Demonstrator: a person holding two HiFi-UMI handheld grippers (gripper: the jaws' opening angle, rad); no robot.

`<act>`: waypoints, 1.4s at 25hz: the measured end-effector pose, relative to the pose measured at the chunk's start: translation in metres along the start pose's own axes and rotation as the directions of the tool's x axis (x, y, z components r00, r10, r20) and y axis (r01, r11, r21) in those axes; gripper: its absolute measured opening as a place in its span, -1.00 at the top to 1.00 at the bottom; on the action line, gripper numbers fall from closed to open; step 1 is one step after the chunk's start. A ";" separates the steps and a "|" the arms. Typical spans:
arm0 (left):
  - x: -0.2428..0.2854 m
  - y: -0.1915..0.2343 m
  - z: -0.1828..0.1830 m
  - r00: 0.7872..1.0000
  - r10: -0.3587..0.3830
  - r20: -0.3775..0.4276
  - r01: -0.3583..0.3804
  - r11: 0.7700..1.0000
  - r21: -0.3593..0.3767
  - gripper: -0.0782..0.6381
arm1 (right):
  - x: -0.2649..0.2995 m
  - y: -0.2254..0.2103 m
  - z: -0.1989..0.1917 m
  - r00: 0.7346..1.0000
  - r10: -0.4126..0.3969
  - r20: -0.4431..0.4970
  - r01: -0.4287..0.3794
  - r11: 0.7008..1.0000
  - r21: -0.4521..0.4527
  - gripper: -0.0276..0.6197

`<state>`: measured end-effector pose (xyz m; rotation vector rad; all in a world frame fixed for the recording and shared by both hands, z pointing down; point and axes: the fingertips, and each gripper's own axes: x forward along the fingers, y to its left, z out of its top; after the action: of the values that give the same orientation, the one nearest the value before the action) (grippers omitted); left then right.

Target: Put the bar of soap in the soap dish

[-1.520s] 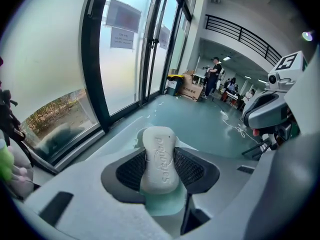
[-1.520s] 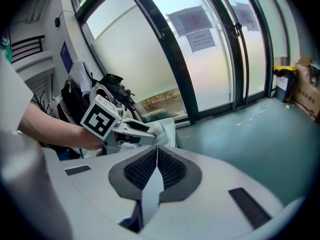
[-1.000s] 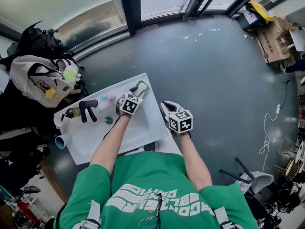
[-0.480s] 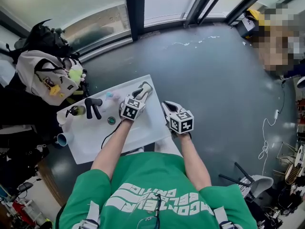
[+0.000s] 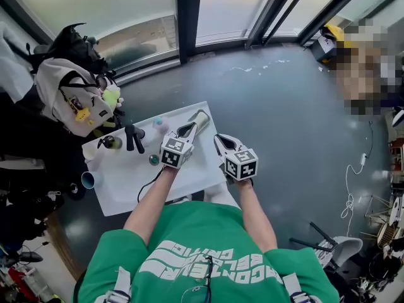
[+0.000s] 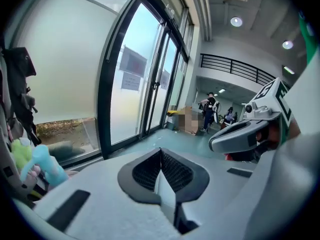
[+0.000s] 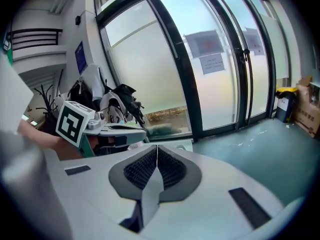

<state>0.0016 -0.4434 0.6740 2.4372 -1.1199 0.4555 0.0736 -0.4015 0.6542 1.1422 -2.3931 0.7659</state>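
A beige oval piece (image 5: 201, 116) lies at the far right corner of the white washbasin (image 5: 126, 182). At this size I cannot tell the soap from its dish. My left gripper (image 5: 189, 130) hovers just short of it. In the left gripper view my left gripper (image 6: 161, 151) has its jaws closing onto each other with nothing between them. My right gripper (image 5: 219, 139) hangs off the basin's right edge. The right gripper view shows my right gripper (image 7: 157, 151) shut and empty too. Both point out toward the glass wall.
A black faucet (image 5: 132, 136), a drain (image 5: 154, 160), small pink and blue items (image 5: 158, 124) and a dark bottle (image 5: 110, 142) sit on the basin. A blue cup (image 5: 88, 180) stands by its left edge. Bags (image 5: 69, 100) pile at the left.
My left gripper's jaws, open round the beige piece a second ago, have come shut and drawn back from it. Both grippers have risen.
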 end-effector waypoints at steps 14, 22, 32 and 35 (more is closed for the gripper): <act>-0.093 -0.007 0.007 0.994 -0.028 0.104 0.031 0.999 -0.026 0.76 | -0.023 0.068 0.011 0.994 -0.028 0.106 0.030 0.999 -0.015 0.87; -0.123 -0.018 0.022 0.984 -0.056 0.172 0.061 0.998 -0.022 0.76 | -0.045 0.082 0.014 0.987 -0.058 0.153 0.060 0.998 -0.011 0.87; -0.139 -0.029 0.023 0.983 -0.063 0.175 0.061 0.998 0.016 0.76 | -0.064 0.085 0.018 0.975 -0.080 0.209 0.082 0.997 -0.001 0.87; -0.138 -0.027 0.013 0.983 -0.082 0.162 0.080 0.997 0.018 0.76 | -0.060 0.090 0.018 0.973 -0.082 0.215 0.085 0.996 -0.006 0.87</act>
<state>-0.0618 -0.3458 0.5939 2.5569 -1.0797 0.2417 0.0361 -0.3308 0.5795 1.3725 -2.4994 0.6236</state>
